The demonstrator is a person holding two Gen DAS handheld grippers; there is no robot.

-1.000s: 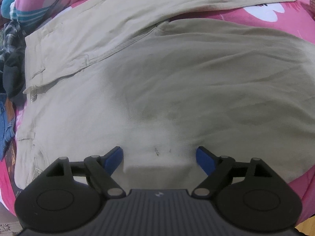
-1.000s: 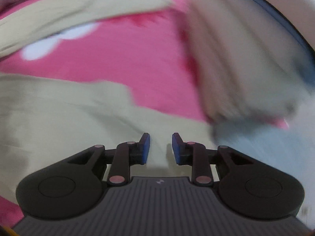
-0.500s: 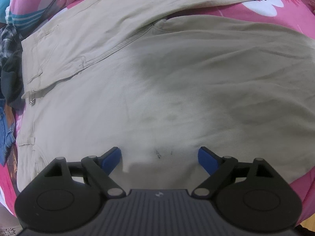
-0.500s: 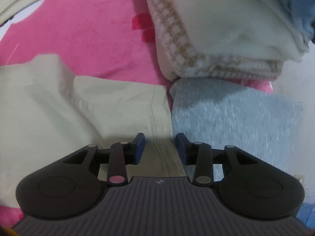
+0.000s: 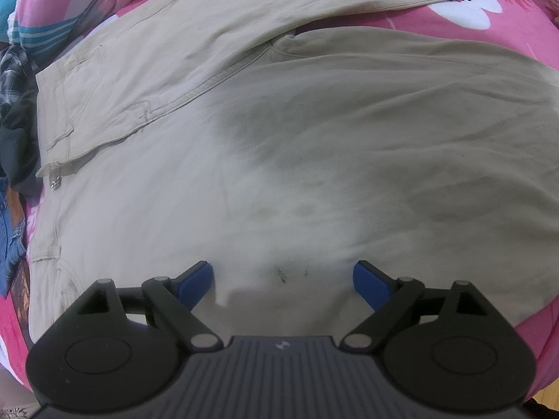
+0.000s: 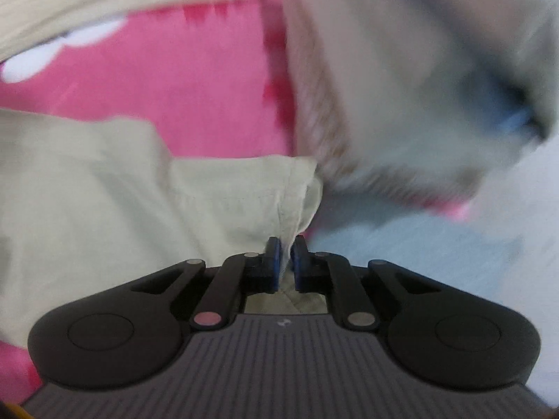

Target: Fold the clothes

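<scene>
Left wrist view: looking down over the khaki trousers [image 5: 279, 146], which are lying spread across the pink bedspread [image 5: 471, 10].
Trousers, left wrist view: the waistband end is sitting at the left, with a zip pull [image 5: 55, 183] showing at the fly; one leg is running up and away to the right, the other is filling the middle of the picture, and grey smudges are darkening the cloth.
Left tongs [image 5: 283, 279]: the jaws are standing wide apart, one blue pad [image 5: 195, 284] on each side, holding nothing; they are hovering just above or resting on the near trouser leg, and I cannot tell which.
Left edge, left wrist view: a heap of other clothes [image 5: 15, 80] is lying beside the waistband, with checked, dark and teal-striped cloth in it.
Right wrist view: much of this picture is smeared by motion, mostly on the right half.
Right tongs [image 6: 285, 262]: the jaws are drawn almost together and are pinching the hem of the trousers [image 6: 104, 181] between the blue pads [image 6: 274, 258], with the hem's stitched edge rising straight out of the grip.
Trousers, right wrist view: the gripped leg end is lying to the left of the tongs on the bedspread [image 6: 181, 87]; the other leg is stretching across the top left.
Right side, right wrist view: a cream knitted garment [image 6: 401, 104] is lying just beside the hem, and a pale grey cloth [image 6: 436, 244] is lying under the tongs on the right.
Containers: every item in both views is lying loose on the bedspread.
</scene>
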